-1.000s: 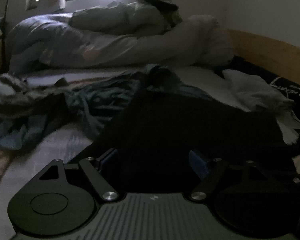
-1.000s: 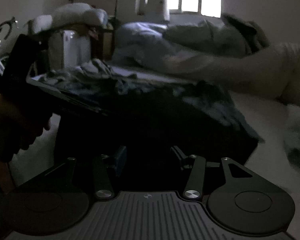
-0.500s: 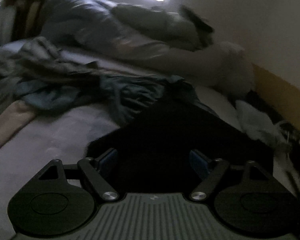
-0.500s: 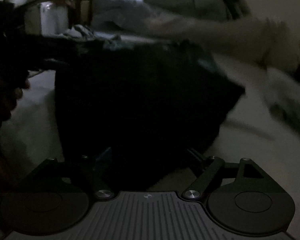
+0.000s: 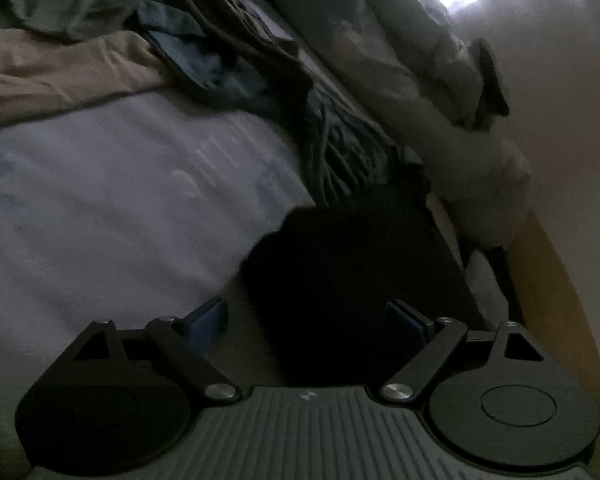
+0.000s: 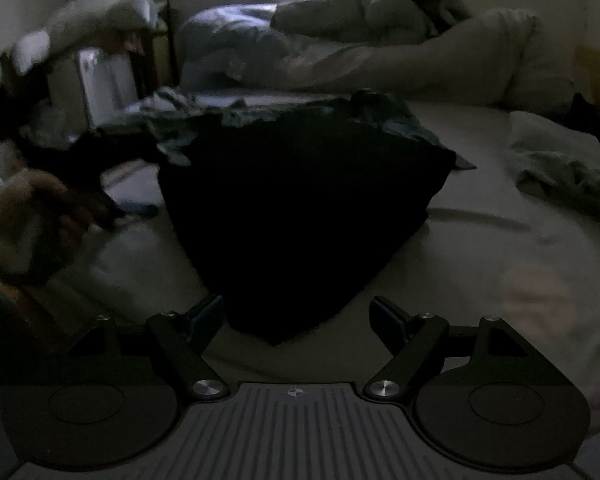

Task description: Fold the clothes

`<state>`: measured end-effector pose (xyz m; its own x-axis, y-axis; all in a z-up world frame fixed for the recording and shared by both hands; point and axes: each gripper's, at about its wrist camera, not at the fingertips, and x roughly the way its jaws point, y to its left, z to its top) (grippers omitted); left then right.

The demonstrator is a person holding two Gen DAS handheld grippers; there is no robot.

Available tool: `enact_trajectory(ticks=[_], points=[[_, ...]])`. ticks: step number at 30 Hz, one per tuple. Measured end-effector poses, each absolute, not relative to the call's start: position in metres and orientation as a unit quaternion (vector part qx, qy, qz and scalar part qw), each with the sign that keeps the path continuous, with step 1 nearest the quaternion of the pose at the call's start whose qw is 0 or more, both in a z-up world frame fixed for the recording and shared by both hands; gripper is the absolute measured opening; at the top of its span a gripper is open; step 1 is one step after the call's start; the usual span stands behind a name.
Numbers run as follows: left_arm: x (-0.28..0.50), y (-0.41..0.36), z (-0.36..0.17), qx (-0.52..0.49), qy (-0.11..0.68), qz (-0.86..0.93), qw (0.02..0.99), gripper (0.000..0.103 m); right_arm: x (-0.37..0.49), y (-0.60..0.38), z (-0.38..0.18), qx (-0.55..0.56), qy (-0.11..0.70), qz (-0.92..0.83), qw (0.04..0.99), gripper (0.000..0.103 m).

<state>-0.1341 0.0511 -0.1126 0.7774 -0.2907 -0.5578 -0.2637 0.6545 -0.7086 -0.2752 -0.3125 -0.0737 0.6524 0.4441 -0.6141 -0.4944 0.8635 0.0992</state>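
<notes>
The folded black cloth garment (image 6: 300, 216) lay flat on the pale bed sheet (image 6: 480, 264), out in the middle of the bed, its near corner pointing back at the right gripper (image 6: 298, 318). That gripper's fingers (image 6: 206, 316) stood wide apart, having just been opening, and nothing sat between them; the garment's corner stopped just short of the gap. Over on the other side, the left gripper (image 5: 306, 322) had its fingers (image 5: 208, 318) spread wide too, jaws just opened further, with the dark garment (image 5: 352, 280) lying between them but neither blue pad pressing on it. The view there was tilted hard. Behind the garment, a crumpled blue-green heap of clothes (image 5: 260, 80) sprawled toward the head of the bed, a tan cloth (image 5: 60, 76) beside it, and a bulky pale duvet (image 6: 400, 56) was bunched along the far edge. The wooden bed frame (image 5: 552, 280) ran down the wall side. A blurred hand (image 6: 32, 224) showed at the left in the right wrist view.
</notes>
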Motion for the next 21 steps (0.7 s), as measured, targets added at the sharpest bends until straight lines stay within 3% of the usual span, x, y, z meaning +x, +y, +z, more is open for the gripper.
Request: enact_trajectory(ticks=[3,11,13,18,21], points=[[-0.113,0.046,-0.116,-0.404,0.326,-0.031,0.854,0.103,-0.276,-0.319,-0.068,-0.017,0.323,0.266,0.908,0.083],[-0.071,0.025,-0.117,-0.389,0.339,-0.053,0.855,0.101,-0.273,-0.327,-0.066,-0.019,0.329,0.267,0.906,0.083],[-0.070,0.027,-0.116,-0.398,0.348,-0.055,0.847,0.077,-0.271,-0.327,-0.068,-0.021,0.329,0.266,0.906,0.083],[-0.068,0.021,-0.093,-0.390,0.363,-0.074,0.843,0.051,-0.266,-0.314,-0.070,-0.026,0.319,0.261,0.911,0.083],[-0.067,0.010,-0.070,-0.378,0.368,-0.098,0.844,0.044,-0.265,-0.300,-0.072,-0.033,0.299,0.260,0.918,0.088]])
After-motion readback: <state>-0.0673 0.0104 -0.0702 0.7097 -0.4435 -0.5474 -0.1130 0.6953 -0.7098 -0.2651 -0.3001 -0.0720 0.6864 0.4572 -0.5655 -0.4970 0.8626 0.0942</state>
